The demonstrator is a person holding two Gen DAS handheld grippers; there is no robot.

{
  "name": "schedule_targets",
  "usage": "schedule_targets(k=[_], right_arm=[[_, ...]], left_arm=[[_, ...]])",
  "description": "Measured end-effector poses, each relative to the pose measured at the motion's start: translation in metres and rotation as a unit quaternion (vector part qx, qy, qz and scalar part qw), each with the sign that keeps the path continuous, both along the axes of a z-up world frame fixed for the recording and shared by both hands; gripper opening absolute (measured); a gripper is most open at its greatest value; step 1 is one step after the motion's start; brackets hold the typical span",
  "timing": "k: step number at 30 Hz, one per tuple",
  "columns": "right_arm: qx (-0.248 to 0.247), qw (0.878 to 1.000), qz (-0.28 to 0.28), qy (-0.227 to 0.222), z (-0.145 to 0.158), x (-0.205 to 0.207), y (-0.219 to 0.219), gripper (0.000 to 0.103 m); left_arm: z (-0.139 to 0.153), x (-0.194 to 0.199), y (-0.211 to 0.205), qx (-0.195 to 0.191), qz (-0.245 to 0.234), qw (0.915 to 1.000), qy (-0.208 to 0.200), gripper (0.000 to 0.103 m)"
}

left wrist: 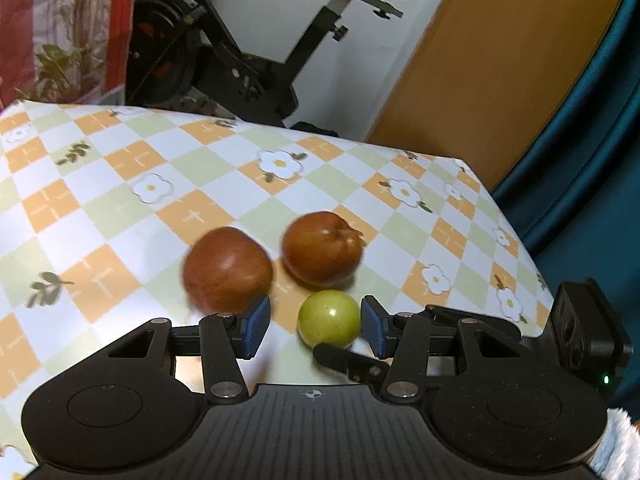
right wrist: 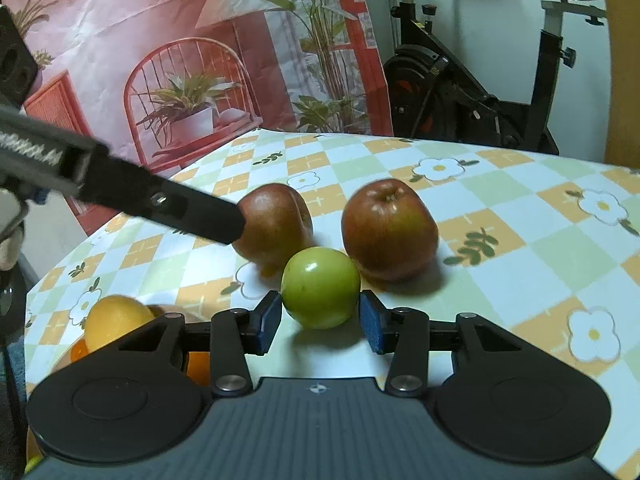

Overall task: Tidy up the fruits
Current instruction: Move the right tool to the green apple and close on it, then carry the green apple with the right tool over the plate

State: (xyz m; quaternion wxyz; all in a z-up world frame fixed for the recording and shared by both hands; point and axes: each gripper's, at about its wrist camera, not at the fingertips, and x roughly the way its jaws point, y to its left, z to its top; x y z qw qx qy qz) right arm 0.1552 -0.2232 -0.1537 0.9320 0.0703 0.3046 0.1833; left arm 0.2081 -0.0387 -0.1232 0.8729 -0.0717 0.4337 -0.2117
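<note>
Currently:
right gripper (right wrist: 320, 320): jaws apart around green fruit (right wrist: 320, 287), probably not pressing it
left gripper (left wrist: 314, 326): jaws apart, empty
red apples (right wrist: 389, 230): on worktop (right wrist: 520, 240)

You have the small round fruit (right wrist: 320, 287) on the table (right wrist: 520, 216), two apples just behind it, one behind-left (right wrist: 276, 228), one behind-right (right wrist: 389, 229), and another fruit (right wrist: 116, 320) well to its left
</note>
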Motion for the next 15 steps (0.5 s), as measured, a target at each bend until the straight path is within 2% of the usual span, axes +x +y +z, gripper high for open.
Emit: schedule_targets(k=[11, 15], right_arm=[[0.005, 1.000, -0.016, -0.006, 0.000, -0.018, -0.008, 0.045], [0.008, 1.000, -0.016, -0.006, -0.001, -0.016, -0.008, 0.046]], left_arm=[[-0.032, 0.012, -0.039, 0.015, -0.040, 0.9986, 0.030, 0.053], [-0.041, 0.013, -0.040, 0.019, -0.049, 0.9978, 0.041, 0.049]])
